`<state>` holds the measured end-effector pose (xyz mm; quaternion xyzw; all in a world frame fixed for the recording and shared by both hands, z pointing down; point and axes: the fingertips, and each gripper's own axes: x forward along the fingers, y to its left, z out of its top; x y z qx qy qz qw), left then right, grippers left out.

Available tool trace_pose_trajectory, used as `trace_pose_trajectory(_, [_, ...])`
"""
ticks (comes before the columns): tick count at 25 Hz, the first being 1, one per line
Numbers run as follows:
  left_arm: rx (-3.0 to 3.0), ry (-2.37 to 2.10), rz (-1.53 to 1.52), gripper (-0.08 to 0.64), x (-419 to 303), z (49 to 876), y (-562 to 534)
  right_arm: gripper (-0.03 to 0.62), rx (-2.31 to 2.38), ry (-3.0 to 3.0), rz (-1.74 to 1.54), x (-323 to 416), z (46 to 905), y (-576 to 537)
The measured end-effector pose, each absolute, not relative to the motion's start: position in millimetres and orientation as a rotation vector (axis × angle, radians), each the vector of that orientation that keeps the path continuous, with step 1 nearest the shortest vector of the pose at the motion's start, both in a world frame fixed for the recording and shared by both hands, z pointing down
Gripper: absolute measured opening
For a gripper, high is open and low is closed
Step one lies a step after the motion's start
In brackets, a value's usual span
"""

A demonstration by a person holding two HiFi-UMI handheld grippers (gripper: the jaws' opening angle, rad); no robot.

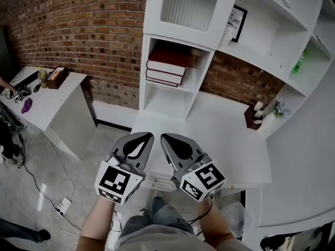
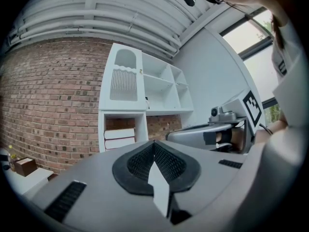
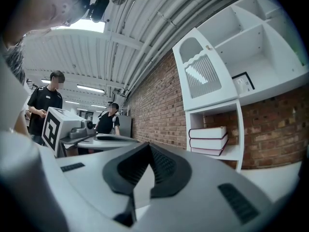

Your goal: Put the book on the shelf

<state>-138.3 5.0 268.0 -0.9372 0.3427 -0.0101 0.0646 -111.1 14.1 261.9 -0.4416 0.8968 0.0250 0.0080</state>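
My left gripper (image 1: 142,140) and my right gripper (image 1: 170,140) are level and side by side, just apart, with a narrow gap between them. Both pairs of jaws are pressed together with nothing in them: in the left gripper view the ribbed pads (image 2: 166,162) meet along one line, and it is the same in the right gripper view (image 3: 161,164).

Ahead stands the white shelf (image 1: 144,72). Three books (image 1: 166,69) lie flat in a stack on the board of its middle compartment, pushed towards the board's left edge. To their right the board is bare up to the right wall. There is open air above the stack too, under the compartment's top. The compartment below them is open and bare.

In the head view both grippers show over the near left part of the white worktop (image 1: 225,135), which runs back to the foot of the shelf and to the brick wall (image 1: 89,30). Its surface between me and the shelf is bare. A few small things sit at its far right corner. Left of the worktop's edge the floor (image 1: 78,166) opens, with a small white side table (image 1: 52,106) well apart.
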Motion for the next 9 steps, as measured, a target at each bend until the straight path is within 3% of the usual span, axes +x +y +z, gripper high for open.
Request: trace_pose_trajectory(9, [-2.856,1.032,0.012,0.012,-139.2,265.6,0.9,0.009,-1.392,2.805,0.069,-111.0,263.5,12.1])
